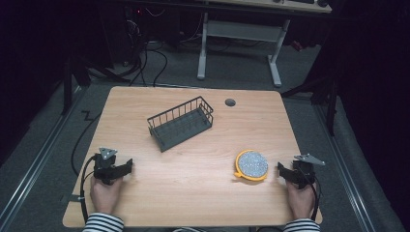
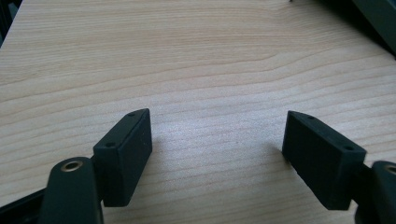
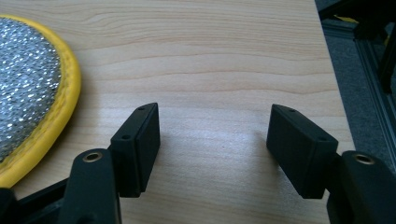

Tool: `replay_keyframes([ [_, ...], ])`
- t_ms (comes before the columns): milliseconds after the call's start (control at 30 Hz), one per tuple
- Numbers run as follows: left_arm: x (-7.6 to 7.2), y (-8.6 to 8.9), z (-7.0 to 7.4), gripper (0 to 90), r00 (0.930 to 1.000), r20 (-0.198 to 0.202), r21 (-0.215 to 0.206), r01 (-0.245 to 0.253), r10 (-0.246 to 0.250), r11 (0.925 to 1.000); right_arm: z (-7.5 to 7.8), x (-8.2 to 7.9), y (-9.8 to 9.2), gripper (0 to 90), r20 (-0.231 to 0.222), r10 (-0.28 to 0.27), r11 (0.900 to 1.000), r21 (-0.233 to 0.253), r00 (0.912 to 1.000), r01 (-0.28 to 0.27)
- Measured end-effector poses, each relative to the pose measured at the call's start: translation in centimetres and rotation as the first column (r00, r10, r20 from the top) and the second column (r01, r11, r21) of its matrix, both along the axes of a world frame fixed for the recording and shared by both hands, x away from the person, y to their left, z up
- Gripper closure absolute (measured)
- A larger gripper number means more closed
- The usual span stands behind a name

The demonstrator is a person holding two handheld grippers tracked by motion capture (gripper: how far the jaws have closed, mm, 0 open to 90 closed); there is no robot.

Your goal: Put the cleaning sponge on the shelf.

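No lettering, label, brand mark, number or sign can be read anywhere in these views.
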State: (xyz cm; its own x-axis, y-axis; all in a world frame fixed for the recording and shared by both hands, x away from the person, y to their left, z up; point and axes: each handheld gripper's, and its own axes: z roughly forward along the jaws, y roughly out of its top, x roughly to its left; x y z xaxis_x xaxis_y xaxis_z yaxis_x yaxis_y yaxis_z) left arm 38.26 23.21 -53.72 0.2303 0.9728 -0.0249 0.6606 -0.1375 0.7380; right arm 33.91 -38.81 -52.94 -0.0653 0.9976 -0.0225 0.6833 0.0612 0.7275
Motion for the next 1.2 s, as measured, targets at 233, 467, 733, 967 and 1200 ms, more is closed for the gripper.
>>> replay_keyframes([
  [233, -0.01, -0.19, -0.02, 24.8, 1.0, 0.002, 0.011, 0.001, -0.001, 0.9999, 0.02, -0.11, 0.11, 34.6, -0.004, 0.001, 1.0, 0.002, 1.0, -0.001],
  [467, 0.01, -0.22, -0.01, 24.8, 0.9999, 0.001, 0.009, 0.01, -0.01, 0.9999, 0.01, -0.14, 0.13, 34.0, -0.003, 0.004, 1.0, 0.004, 1.0, -0.004],
  [733, -0.02, 0.19, 0.03, 28.7, 0.9984, 0.003, 0.006, 0.056, -0.056, 0.9984, 0.01, -0.14, 0.16, 33.0, -0.007, 0.01, 1.0, 0.002, 0.9999, -0.01],
  [967, 0.33, 0.62, 0.34, 32.9, 0.9992, -0.016, -0.078, 0.035, -0.036, 0.9963, 0.0, -0.15, 0.18, 32.9, -0.004, 0.015, 1.0, 0.004, 0.9999, -0.015],
  [1200, 0.18, 0.19, 0.59, 32.3, 0.9978, -0.033, -0.085, 0.054, -0.057, 0.9949, 0.01, -0.18, 0.24, 33.0, -0.005, 0.011, 1.0, 0.006, 0.9999, -0.011],
])
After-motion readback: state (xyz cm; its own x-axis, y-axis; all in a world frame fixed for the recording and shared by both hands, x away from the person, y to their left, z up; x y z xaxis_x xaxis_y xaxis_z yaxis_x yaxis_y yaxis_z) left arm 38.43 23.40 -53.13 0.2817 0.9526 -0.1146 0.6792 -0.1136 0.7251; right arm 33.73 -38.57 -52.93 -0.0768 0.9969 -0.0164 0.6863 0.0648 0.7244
